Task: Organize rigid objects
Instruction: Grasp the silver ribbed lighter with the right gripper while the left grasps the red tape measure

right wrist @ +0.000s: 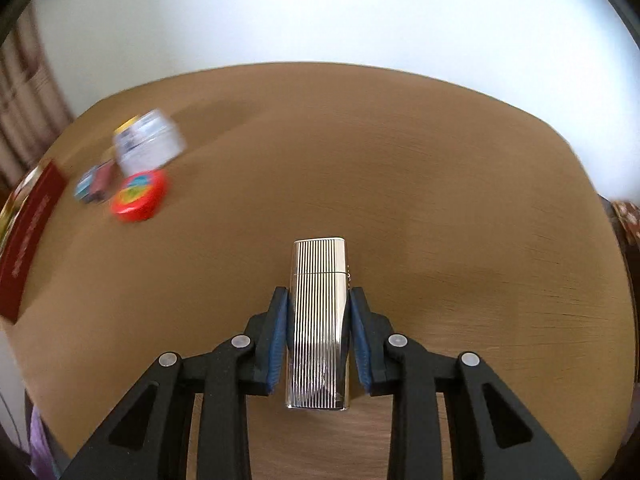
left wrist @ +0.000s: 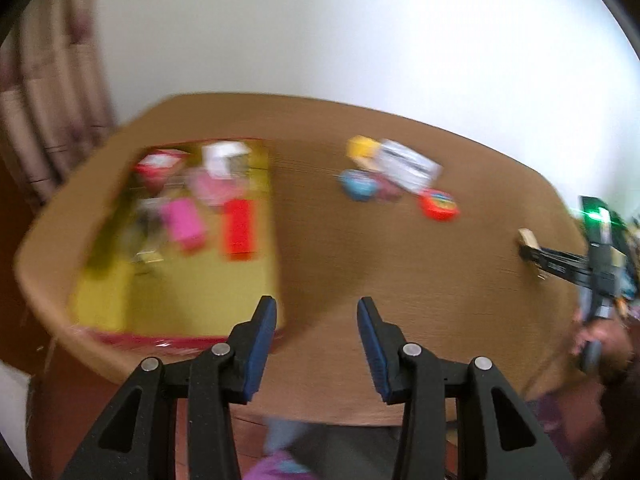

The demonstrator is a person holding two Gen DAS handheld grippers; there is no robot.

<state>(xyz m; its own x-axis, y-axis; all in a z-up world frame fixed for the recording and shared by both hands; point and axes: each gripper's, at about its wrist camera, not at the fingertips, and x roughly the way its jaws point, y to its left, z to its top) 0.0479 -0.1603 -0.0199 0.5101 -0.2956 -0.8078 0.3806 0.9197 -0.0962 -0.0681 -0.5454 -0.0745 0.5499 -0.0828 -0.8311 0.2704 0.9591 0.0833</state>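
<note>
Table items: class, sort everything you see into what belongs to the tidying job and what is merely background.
Job:
silver lighter, clamped in right gripper
red round tin
blue round tin
white packet
yellow-lined box
left gripper, open

Background:
table
curtain
wall

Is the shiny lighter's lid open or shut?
Shut. The lighter, held in the right gripper, shows only a thin seam; its lid sits flush.

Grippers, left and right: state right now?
Left gripper: open, empty.
Right gripper: shut on the striped silver lighter.
</note>
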